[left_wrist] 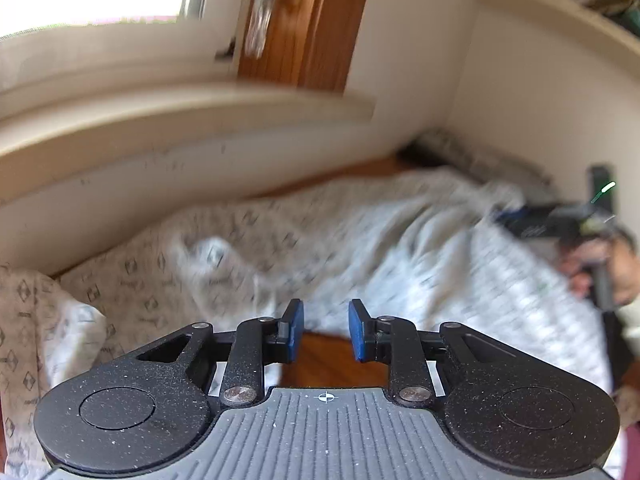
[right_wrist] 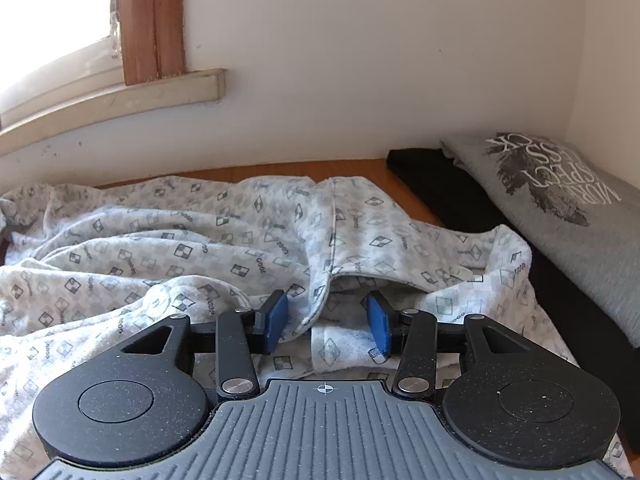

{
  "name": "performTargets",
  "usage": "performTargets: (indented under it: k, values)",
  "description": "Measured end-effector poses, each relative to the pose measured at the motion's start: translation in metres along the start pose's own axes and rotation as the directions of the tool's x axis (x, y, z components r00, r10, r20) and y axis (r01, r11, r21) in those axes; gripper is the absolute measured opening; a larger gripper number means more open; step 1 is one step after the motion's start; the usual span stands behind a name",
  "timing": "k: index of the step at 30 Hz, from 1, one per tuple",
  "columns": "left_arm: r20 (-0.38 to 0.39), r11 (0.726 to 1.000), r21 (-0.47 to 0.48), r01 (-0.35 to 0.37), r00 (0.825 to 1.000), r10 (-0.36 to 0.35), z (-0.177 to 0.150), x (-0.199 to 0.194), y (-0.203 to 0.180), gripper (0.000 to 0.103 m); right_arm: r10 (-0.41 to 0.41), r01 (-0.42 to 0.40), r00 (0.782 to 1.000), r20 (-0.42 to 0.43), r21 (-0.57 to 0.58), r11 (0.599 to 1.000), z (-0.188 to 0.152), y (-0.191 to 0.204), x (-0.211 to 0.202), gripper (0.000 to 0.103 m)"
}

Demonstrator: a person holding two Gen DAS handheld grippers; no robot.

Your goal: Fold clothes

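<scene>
A white shirt with a grey diamond print (right_wrist: pixel 168 240) lies crumpled on a wooden table (right_wrist: pixel 352 170). In the right wrist view my right gripper (right_wrist: pixel 328 322) is open, its blue pads (right_wrist: pixel 276 320) straddling a hemmed edge of the shirt that rises between them. The left wrist view is blurred by motion. There the same shirt (left_wrist: pixel 360 240) spreads across the table, and my left gripper (left_wrist: pixel 325 330) is open above bare wood at the shirt's near edge, holding nothing. The other gripper (left_wrist: pixel 560 220), held by a hand, shows at the right.
A folded grey T-shirt with dark print (right_wrist: pixel 560 200) rests on a folded black garment (right_wrist: pixel 440 188) in the back right corner. White walls (right_wrist: pixel 360 60) close the table's far and right sides. A window with a wooden frame (right_wrist: pixel 152 20) and sill sits at upper left.
</scene>
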State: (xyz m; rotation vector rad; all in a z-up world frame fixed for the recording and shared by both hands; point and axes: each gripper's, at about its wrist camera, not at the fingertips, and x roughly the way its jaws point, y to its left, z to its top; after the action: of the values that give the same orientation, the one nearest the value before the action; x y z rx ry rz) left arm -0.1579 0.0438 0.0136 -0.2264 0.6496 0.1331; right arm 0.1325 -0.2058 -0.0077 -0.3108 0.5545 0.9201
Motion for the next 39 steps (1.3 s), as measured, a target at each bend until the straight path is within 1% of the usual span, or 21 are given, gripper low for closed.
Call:
performTargets:
  k: [2, 4, 5, 6, 8, 13, 15, 16, 17, 18, 21, 24, 26, 28, 30, 35, 36, 39]
  values:
    - [-0.031, 1.0, 0.002, -0.015, 0.999, 0.015, 0.002, 0.01, 0.0, 0.027, -0.004, 0.004, 1.0, 0.001, -0.001, 1.0, 0.0, 0.0, 0.0, 0.047]
    - [-0.034, 1.0, 0.005, 0.0, 0.999, 0.0, 0.005, 0.014, -0.002, 0.027, -0.006, 0.006, 1.0, 0.001, -0.002, 1.0, 0.0, 0.0, 0.0, 0.048]
    - [-0.04, 1.0, 0.01, 0.006, 0.999, -0.006, 0.007, 0.016, -0.003, 0.032, -0.007, 0.007, 1.0, 0.001, -0.002, 1.0, 0.0, 0.0, 0.0, 0.048]
    - [-0.046, 1.0, 0.014, 0.012, 0.999, -0.011, 0.008, 0.018, -0.005, 0.04, -0.008, 0.008, 1.0, 0.001, -0.002, 1.0, 0.0, 0.0, 0.0, 0.048]
    - [-0.057, 0.999, 0.023, 0.021, 0.998, -0.02, 0.011, 0.021, -0.008, 0.048, -0.011, 0.011, 1.0, 0.001, -0.003, 1.0, 0.0, 0.0, 0.0, 0.049]
    - [-0.072, 0.995, 0.092, -0.027, 0.997, 0.034, 0.018, 0.036, -0.019, 0.048, -0.021, 0.021, 1.0, 0.002, -0.009, 1.0, -0.001, 0.002, 0.0, 0.051]
    - [-0.078, 0.989, 0.14, -0.048, 0.995, 0.059, 0.02, 0.041, -0.025, 0.046, -0.031, 0.031, 0.999, 0.003, -0.017, 0.999, -0.001, 0.003, 0.0, 0.052]
    - [-0.082, 0.984, 0.169, -0.053, 0.994, 0.068, 0.021, 0.043, -0.029, 0.039, -0.035, 0.036, 0.999, 0.004, -0.021, 0.999, -0.001, 0.004, 0.0, 0.052]
    - [-0.09, 0.983, 0.182, -0.029, 0.995, 0.046, 0.022, 0.043, -0.031, 0.012, -0.038, 0.038, 0.999, 0.005, -0.024, 0.999, -0.001, 0.004, 0.0, 0.052]
    - [-0.101, 0.983, 0.182, -0.009, 0.994, 0.028, 0.024, 0.044, -0.032, 0.002, -0.041, 0.041, 0.999, 0.006, -0.027, 0.999, -0.001, 0.005, -0.001, 0.052]
    - [-0.064, 0.963, 0.256, -0.086, 0.992, 0.106, 0.028, 0.042, -0.041, 0.001, -0.057, 0.058, 0.998, 0.011, -0.036, 0.998, -0.001, 0.006, -0.001, 0.052]
    - [0.035, 0.965, 0.227, -0.133, 0.991, 0.129, 0.044, 0.028, -0.038, 0.001, -0.086, 0.087, 0.996, 0.018, -0.053, 0.995, -0.001, 0.01, -0.002, 0.051]
    - [0.122, 0.964, 0.196, -0.181, 0.98, 0.159, 0.064, 0.016, -0.034, 0.001, -0.096, 0.098, 0.995, 0.021, -0.062, 0.993, -0.001, 0.011, -0.002, 0.051]
    - [0.208, 0.965, 0.142, -0.221, 0.96, 0.189, 0.085, 0.007, -0.031, 0.001, -0.1, 0.101, 0.995, 0.021, -0.063, 0.993, -0.001, 0.011, -0.002, 0.051]
    - [0.209, 0.963, 0.136, -0.235, 0.956, 0.204, 0.093, 0.011, -0.032, 0.001, -0.1, 0.101, 0.995, 0.02, -0.057, 0.993, -0.001, 0.01, -0.002, 0.051]
    - [0.142, 0.979, 0.093, -0.181, 0.976, 0.167, 0.064, 0.006, -0.022, 0.002, -0.1, 0.101, 0.995, 0.019, -0.055, 0.993, -0.001, 0.01, -0.003, 0.051]
    - [0.129, 0.982, 0.084, -0.17, 0.979, 0.159, 0.058, 0.005, -0.02, 0.005, -0.102, 0.103, 0.995, 0.019, -0.059, 0.993, -0.001, 0.011, -0.003, 0.051]
    - [0.089, 0.989, 0.057, -0.139, 0.987, 0.133, 0.041, 0.002, -0.014, 0.005, -0.106, 0.107, 0.994, 0.02, -0.065, 0.992, -0.002, 0.013, -0.004, 0.051]
